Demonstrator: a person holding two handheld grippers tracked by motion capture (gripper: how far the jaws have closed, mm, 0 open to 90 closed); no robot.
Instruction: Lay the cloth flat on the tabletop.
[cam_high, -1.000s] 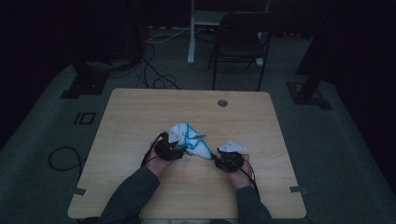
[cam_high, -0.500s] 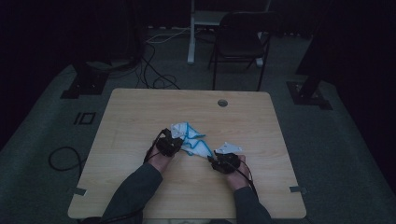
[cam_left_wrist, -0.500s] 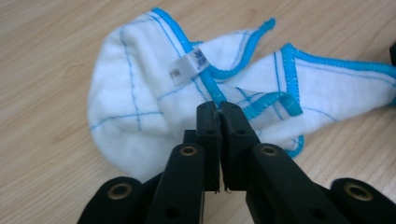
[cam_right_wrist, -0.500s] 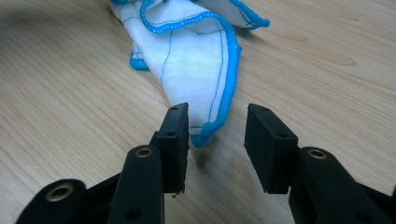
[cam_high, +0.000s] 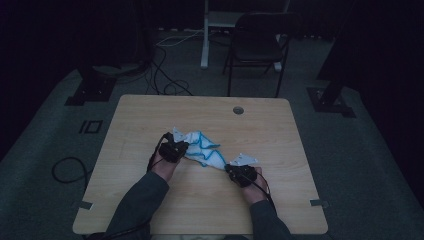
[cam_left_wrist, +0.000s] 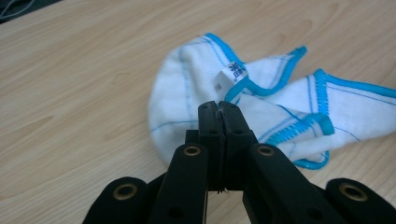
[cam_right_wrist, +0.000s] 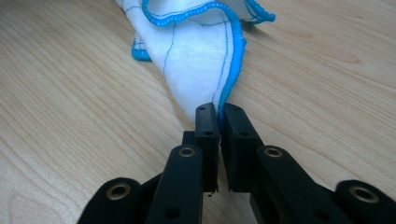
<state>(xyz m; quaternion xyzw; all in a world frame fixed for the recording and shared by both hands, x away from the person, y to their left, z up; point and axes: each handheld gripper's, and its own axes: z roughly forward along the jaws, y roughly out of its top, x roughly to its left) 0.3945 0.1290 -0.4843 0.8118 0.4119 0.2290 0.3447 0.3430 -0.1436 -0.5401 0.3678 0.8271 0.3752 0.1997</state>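
Pinching the cloth (cam_high: 202, 150) at opposite ends, we have just closed both the left gripper (cam_left_wrist: 219, 109) and right gripper (cam_right_wrist: 219, 112) tight on it.

Both tongs, left (cam_left_wrist: 219, 109) and right (cam_right_wrist: 219, 112), have just closed on the cloth (cam_high: 202, 150).

The high view is dim and underexposed: the floor and the room beyond the wooden table (cam_high: 200, 120) sink into near black, and detail is soft. Both gripper views are bright and evenly lit, without glare. There the white cloth (cam_left_wrist: 196, 93) near the jaws looks sharp, while the black jaws at the bottom edge blur slightly. Shadows under the cloth are faint.
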